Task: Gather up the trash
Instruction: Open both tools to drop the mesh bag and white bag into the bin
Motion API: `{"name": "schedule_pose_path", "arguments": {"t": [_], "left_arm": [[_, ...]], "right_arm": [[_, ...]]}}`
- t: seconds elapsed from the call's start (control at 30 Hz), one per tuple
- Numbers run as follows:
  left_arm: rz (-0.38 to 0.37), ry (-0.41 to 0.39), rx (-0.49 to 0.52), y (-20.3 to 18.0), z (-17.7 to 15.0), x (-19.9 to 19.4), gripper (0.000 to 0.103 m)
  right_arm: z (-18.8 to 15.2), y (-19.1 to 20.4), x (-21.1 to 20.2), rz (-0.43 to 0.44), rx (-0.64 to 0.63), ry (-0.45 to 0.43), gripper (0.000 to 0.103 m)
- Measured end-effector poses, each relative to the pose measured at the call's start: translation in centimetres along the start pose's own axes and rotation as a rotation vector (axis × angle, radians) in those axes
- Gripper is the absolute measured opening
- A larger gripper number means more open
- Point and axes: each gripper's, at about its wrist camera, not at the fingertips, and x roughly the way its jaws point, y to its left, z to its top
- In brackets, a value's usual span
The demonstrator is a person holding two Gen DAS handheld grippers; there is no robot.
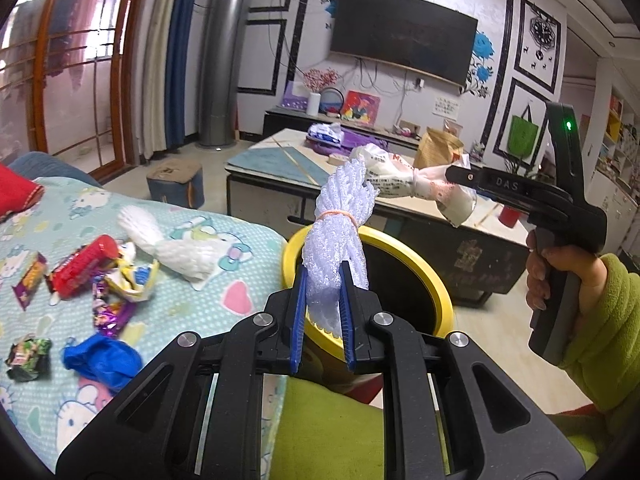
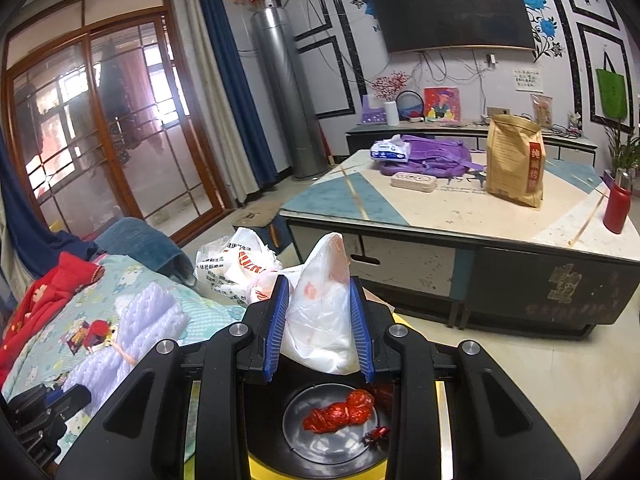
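Left wrist view: left tongs point(image 1: 323, 292) clamp a white foam net bundle point(image 1: 340, 220) at centre frame, over the yellow-rimmed bin point(image 1: 420, 256). Wrappers point(image 1: 80, 268) lie on the bed point(image 1: 224, 248), lower left. "DAS" reads on the right tongs point(image 1: 452, 178), centre right.

Right wrist view: right tongs point(image 2: 320, 308) pinch a plastic bag point(image 2: 324, 304), lower centre, above the bin. Judged step: drop-off; both tongs must open. Bag print illegible.

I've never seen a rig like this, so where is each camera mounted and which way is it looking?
Left wrist: on the left claw, looking along it at the foam net it grips above the yellow bin; the right claw, a hand and a green sleeve show.
Right wrist: on the right claw, gripping a plastic bag, looking down into the bin; no body part shows.
Shared: bin, coffee table, TV, bed.
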Motion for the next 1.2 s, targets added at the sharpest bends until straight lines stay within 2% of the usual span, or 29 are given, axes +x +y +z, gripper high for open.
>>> {"name": "schedule_pose_path", "arguments": {"t": [0.37, 0.83, 1.13, 1.2], "left_arm": [[-0.040, 0.079, 0.092, -3.1, -0.7, 3.4, 0.010], [-0.076, 0.204, 0.086, -3.7, -1.9, 7.4, 0.010], [-0.079, 0.237, 0.084, -4.2, -2.0, 8.5, 0.013], [-0.082, 0.246, 0.067, -3.9, -1.9, 8.9, 0.023]], "right_arm": [[-0.8, -2.0, 2.2, -0.061, 0.018, 0.071, 0.029], [-1.9, -2.9, 4.9, -0.082, 0.031, 0.171, 0.030], [-2.1, -3.3, 5.4, -0.064, 0.051, 0.188, 0.038], [-2.0, -3.4, 5.3, -0.061, 0.055, 0.185, 0.039]]}}
